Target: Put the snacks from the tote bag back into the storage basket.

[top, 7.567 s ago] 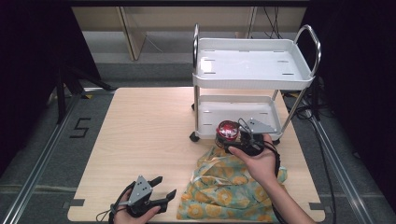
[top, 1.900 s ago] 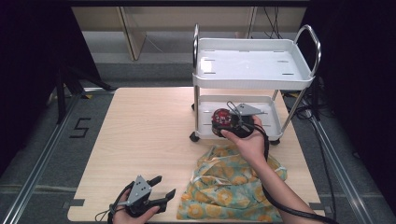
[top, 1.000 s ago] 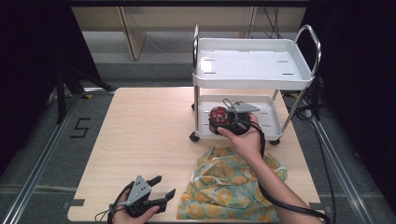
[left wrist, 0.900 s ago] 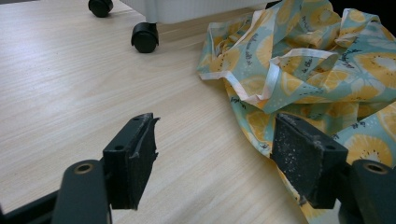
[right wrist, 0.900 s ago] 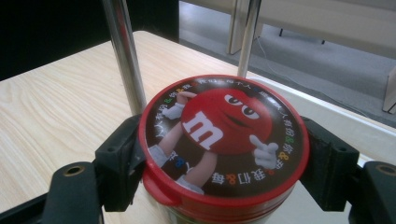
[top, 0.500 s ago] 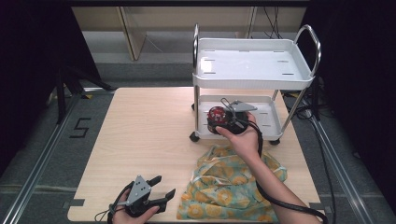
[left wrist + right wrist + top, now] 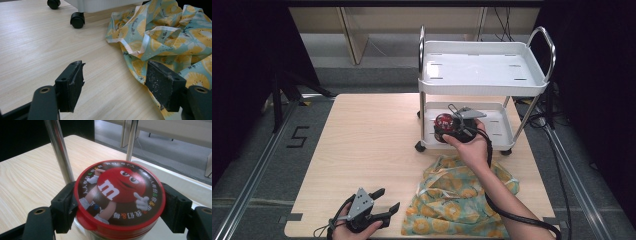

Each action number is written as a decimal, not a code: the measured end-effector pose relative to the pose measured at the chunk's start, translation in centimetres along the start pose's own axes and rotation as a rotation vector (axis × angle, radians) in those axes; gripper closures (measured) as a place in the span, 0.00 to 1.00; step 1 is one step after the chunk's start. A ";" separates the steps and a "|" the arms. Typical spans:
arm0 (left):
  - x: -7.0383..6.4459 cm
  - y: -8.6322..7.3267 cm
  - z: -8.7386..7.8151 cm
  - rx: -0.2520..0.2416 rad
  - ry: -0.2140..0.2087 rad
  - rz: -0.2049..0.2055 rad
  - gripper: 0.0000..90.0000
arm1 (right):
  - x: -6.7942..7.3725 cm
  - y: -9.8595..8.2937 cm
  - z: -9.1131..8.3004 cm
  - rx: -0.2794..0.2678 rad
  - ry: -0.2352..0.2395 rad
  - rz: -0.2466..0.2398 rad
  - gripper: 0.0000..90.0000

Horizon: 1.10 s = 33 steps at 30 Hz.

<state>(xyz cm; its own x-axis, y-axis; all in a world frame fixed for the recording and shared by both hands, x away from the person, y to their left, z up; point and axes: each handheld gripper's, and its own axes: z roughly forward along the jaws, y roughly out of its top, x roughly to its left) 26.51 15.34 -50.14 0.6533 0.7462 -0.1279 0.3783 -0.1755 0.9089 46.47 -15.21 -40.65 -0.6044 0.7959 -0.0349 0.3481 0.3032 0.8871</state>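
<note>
A round candy tub with a red lid and a cartoon candy figure on it sits between the jaws of my right gripper, which is shut on it. The tub is over the left end of the lower shelf of a white two-shelf cart. My left gripper rests open at the table's front edge, just left of a crumpled lemon-print cloth bag.
The cart stands on black castors at the back right of the wooden table. Its chrome posts rise close beside the tub. The top shelf is bare. The floor beyond has a marked 5.
My right gripper has carried the tub from above the cloth bag back and slightly left to the cart's lower shelf. The left gripper has stayed still.
</note>
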 end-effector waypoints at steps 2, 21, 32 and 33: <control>0.0 0.0 0.0 0.000 0.000 0.000 0.33 | 0.0 0.1 0.1 -0.005 -0.004 0.000 0.30; 0.0 0.0 0.0 -0.003 -0.002 0.001 0.33 | 0.0 0.2 1.0 0.006 -0.004 0.005 0.30; 0.0 0.0 0.0 -0.007 -0.003 -0.004 0.33 | 0.0 0.2 1.5 0.016 -0.005 0.011 0.30; -0.1 0.0 0.0 -0.002 0.001 -0.005 0.33 | -0.1 0.2 1.7 0.019 -0.005 0.011 0.30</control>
<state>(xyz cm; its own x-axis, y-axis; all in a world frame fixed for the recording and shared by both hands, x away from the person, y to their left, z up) 26.44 15.28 -50.09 0.6509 0.7477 -0.1316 0.3800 -0.1709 0.9091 47.75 -14.35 -41.26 -0.5966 0.8021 -0.0272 0.3685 0.3039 0.8786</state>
